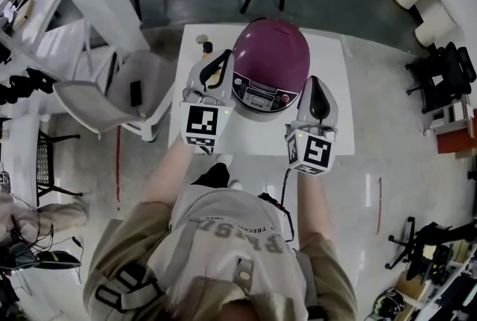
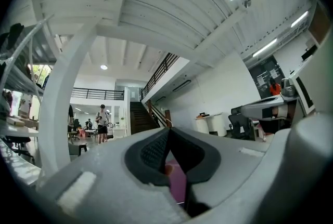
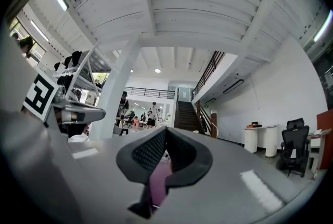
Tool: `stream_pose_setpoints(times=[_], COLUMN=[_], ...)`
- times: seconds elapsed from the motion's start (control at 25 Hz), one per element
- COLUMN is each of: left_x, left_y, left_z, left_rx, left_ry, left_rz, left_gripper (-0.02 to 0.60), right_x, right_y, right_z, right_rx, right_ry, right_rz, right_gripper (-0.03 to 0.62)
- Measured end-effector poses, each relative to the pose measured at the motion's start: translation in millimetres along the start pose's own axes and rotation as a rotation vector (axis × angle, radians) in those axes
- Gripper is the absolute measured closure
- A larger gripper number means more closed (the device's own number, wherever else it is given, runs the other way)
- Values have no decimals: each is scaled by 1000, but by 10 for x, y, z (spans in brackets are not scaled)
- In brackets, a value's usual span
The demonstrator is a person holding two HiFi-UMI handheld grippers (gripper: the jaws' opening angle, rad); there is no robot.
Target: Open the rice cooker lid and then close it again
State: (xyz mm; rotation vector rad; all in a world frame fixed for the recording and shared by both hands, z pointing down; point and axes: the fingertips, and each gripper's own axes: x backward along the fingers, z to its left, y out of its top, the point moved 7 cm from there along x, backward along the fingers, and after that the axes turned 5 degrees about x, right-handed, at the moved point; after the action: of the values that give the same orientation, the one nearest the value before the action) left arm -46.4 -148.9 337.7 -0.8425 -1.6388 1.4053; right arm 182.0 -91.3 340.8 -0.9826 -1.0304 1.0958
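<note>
**Lid down, both grippers shut beside the cooker**

The magenta rice cooker (image 1: 270,59) stands near the middle of the white counter (image 1: 332,51). Its domed lid (image 1: 272,48) is down and its control panel (image 1: 261,96) faces the person. The left gripper (image 1: 226,57) sits close against the cooker's left flank and the right gripper (image 1: 316,83) is just beside its right flank. Each gripper view shows the fingers (image 2: 151,151) pressed together at the tips with nothing clamped between them. Only a sliver of magenta shows through the gap lower down.

The lid is shut and nothing is held, so the pictures do not say whether opening is yet to start or closing is already done. If it is yet to start, one closed fingertip would probably serve best to press the lid release squarely. The other gripper could brace the body so the cooker does not slide on the smooth counter.

The release catch itself cannot be made out from above. Whether either gripper actually touches the shell is unclear. Two small things (image 1: 204,44) behind the left gripper are too small to identify. Both gripper views look mostly over the cooker into the room.
</note>
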Motion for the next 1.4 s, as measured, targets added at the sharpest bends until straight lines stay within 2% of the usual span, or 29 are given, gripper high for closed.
stream_pose_setpoints(times=[0.28,0.96,1.4], left_x=[-23,-44,-72], left_y=[85,140,167], left_z=[-46,-77,-87], left_rx=[3,-12,-24], left_ry=[-16,-25,-27], left_rz=[-56,-81,-94], left_gripper=[572,572,572], right_x=[-6,-32,-45], right_y=[45,171,173], right_z=[-42,-2,-2], right_rx=[-19,11,18], right_ry=[-19,16,18], right_rz=[-32,-114,-120], right_gripper=[592,592,592])
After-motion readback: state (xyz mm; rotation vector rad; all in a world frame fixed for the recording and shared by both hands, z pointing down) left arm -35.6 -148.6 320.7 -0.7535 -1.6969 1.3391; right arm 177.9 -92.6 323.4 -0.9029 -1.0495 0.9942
